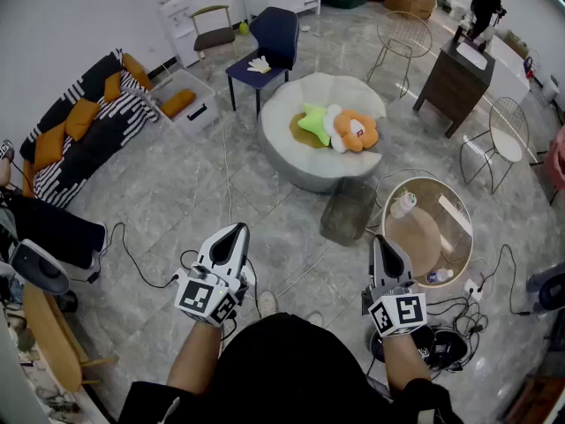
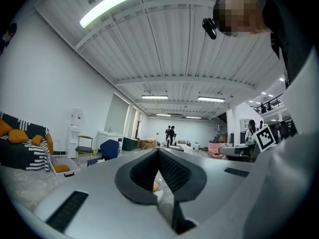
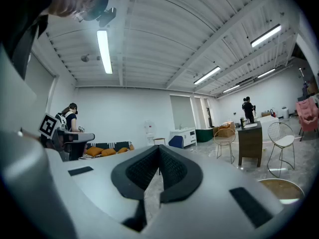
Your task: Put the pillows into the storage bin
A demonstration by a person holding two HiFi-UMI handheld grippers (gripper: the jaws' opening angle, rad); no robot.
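Note:
Several orange pillows (image 1: 81, 117) lie on a black-and-white striped sofa (image 1: 97, 140) at the far left. Beside it stands a white storage bin (image 1: 199, 113) with one orange pillow (image 1: 177, 102) inside. My left gripper (image 1: 231, 234) and right gripper (image 1: 381, 246) are held low near my body, far from the sofa, both shut and empty. In the left gripper view the jaws (image 2: 158, 151) meet at the tip, with the sofa pillows (image 2: 19, 135) and the bin (image 2: 70, 162) far off at the left. The right gripper (image 3: 159, 148) is shut too, with the pillows (image 3: 107, 152) in the distance.
A round white seat (image 1: 305, 170) with plush toys stands mid-floor, a blue chair (image 1: 269, 42) behind it. A round glass table (image 1: 428, 228), wire chairs (image 1: 503, 140) and a dark cabinet (image 1: 455, 78) are on the right. Cables (image 1: 146, 272) trail over the floor. A person (image 1: 484, 3) stands at the back.

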